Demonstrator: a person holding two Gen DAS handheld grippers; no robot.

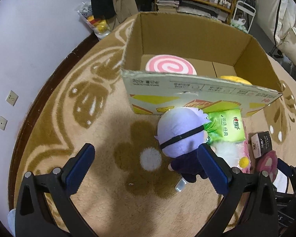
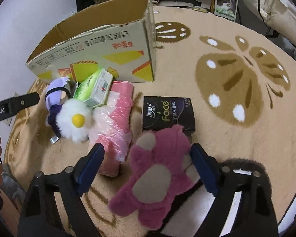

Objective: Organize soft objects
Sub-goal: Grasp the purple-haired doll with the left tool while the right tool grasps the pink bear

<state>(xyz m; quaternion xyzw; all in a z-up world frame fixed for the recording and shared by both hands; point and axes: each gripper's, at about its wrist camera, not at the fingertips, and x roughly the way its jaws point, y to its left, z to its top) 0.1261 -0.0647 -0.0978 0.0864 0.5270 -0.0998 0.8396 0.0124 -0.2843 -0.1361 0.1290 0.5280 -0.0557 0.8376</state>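
I held a two-finger gripper in each hand above a fluffy beige rug (image 2: 217,29) patterned with tan flowers. My right gripper (image 2: 148,169) stood wide, its blue ridged pads flanking a shaggy magenta plush bear (image 2: 157,169) that lay on the rug; the right pad sat just beside the fur and the left pad stood apart from it, so nothing was gripped. Beyond the bear lay a black rectangular tissue pack (image 2: 167,112), a crinkly pink plastic-wrapped bundle (image 2: 116,122), a white fuzzy flower toy (image 2: 75,118) with a yellow centre, and a glossy green tissue pack (image 2: 92,90). My left gripper (image 1: 146,167) was also wide open and empty, pointing down at the rug, with its right pad close beside a round-headed lilac doll (image 1: 179,132) in dark clothes (a black band crossed its head). Behind these stood an open corrugated cardboard box (image 1: 187,39) holding a flat pink-and-white spiral cushion (image 1: 170,66) and something soft and yellow (image 1: 234,79)
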